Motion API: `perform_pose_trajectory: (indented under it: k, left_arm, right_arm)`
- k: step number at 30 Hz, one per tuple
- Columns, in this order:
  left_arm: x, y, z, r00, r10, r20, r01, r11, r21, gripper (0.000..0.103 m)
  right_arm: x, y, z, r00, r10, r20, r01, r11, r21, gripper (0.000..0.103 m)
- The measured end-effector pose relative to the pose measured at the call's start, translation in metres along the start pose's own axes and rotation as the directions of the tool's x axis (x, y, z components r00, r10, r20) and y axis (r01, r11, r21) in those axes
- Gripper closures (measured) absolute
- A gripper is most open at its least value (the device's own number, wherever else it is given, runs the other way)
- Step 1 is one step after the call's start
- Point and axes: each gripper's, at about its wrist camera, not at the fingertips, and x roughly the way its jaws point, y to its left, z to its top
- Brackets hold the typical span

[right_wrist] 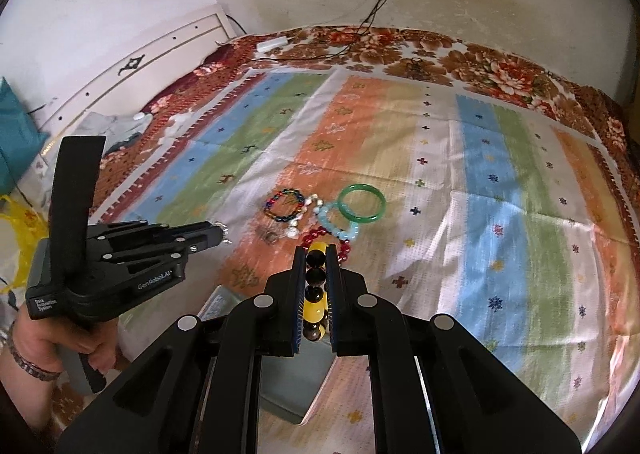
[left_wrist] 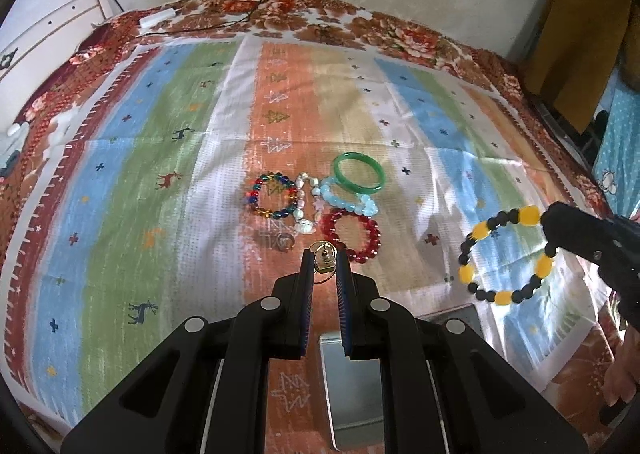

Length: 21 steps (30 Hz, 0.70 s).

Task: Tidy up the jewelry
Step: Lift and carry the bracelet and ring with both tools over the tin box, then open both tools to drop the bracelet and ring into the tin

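My left gripper is shut on a small gold-coloured trinket, held above the striped cloth. My right gripper is shut on a yellow-and-black bead bracelet, which hangs as a loop below the right gripper in the left wrist view. On the cloth lie a multicolour bead bracelet, a pearl bracelet, a light blue bead bracelet, a green bangle and a red bead bracelet. The left gripper also shows in the right wrist view.
A grey metal box stands open on the cloth just under both grippers, seen too as the box. A small dark ring-like piece lies left of the red bracelet. Cables trail from the wall. A white headboard is at the left.
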Motion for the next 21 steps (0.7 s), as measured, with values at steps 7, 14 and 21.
perform_pose_trajectory:
  k: [7,14,21]
  left_arm:
    - [-0.013,-0.013,-0.015,1.0,-0.015,0.025,0.014,0.998,0.059,0.092]
    - [-0.019,-0.022,-0.031,0.999,-0.044,0.014,0.043,0.995,0.085,0.092]
    - [-0.021,-0.031,-0.047,0.999,-0.053,-0.005,0.053,0.992,0.113,0.092]
  right_arm:
    - [-0.01,0.012,-0.01,0.999,0.043,0.001,-0.043,0.999,-0.009,0.093]
    - [-0.01,0.017,-0.028,0.997,0.066,-0.03,-0.066,0.998,0.002,0.093]
    - [-0.008,0.019,-0.043,0.995,0.081,-0.059,-0.08,0.997,0.017,0.092]
